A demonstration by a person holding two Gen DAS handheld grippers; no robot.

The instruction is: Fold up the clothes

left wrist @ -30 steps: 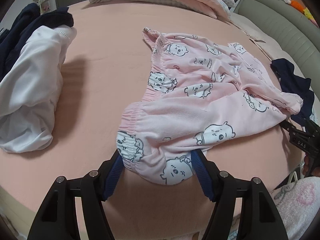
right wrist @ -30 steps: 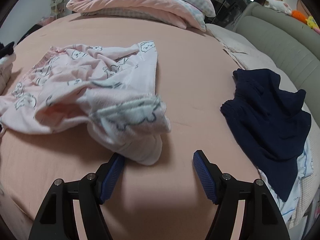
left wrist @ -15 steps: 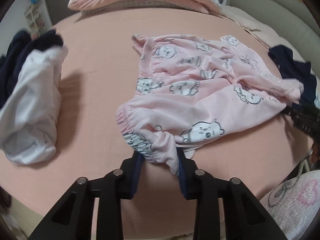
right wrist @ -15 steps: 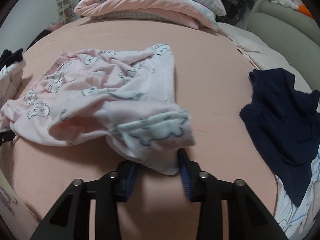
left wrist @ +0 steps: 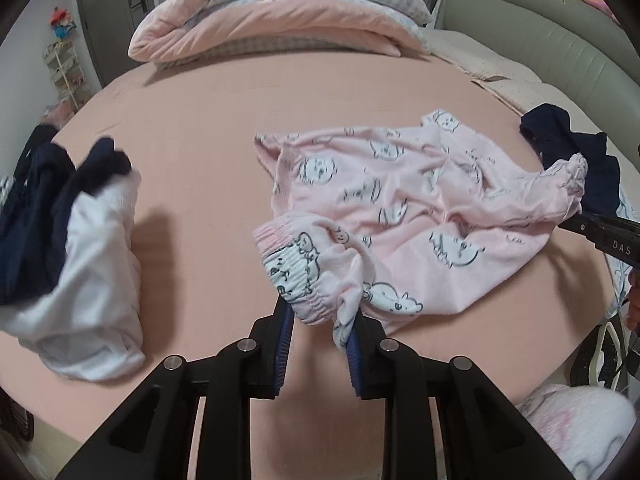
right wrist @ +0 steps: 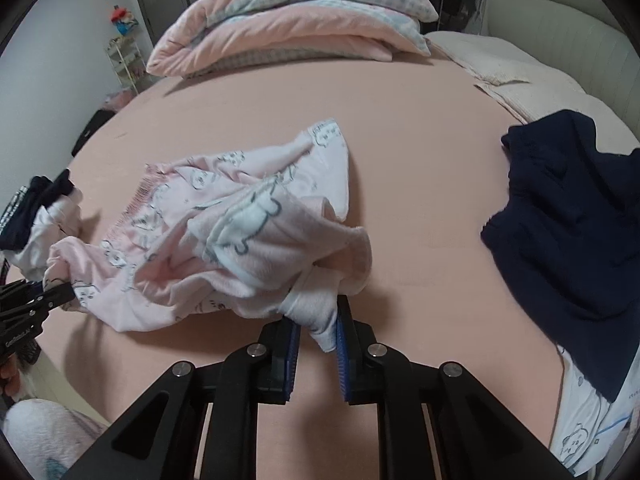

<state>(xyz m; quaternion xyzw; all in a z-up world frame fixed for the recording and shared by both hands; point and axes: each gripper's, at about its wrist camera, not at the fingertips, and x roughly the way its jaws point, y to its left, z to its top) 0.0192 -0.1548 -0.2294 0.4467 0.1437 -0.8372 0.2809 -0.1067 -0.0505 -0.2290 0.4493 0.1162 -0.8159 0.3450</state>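
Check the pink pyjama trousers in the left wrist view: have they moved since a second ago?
Yes. The pink pyjama trousers have their waistband end bunched and lifted off the pink bedsheet, pinched in the closing left gripper.

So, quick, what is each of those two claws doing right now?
Left gripper: jaws closing on the waistband of the pink cartoon-print fleece pants.
Right gripper: jaws closing on the same pants' other end.

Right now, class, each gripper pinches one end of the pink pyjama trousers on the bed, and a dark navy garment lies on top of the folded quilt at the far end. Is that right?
Not quite. The navy garment lies on the pink bed sheet, to the right of the pyjama trousers, not on the folded quilt; the right wrist view shows this. The rest holds: the left gripper and right gripper each pinch one end.
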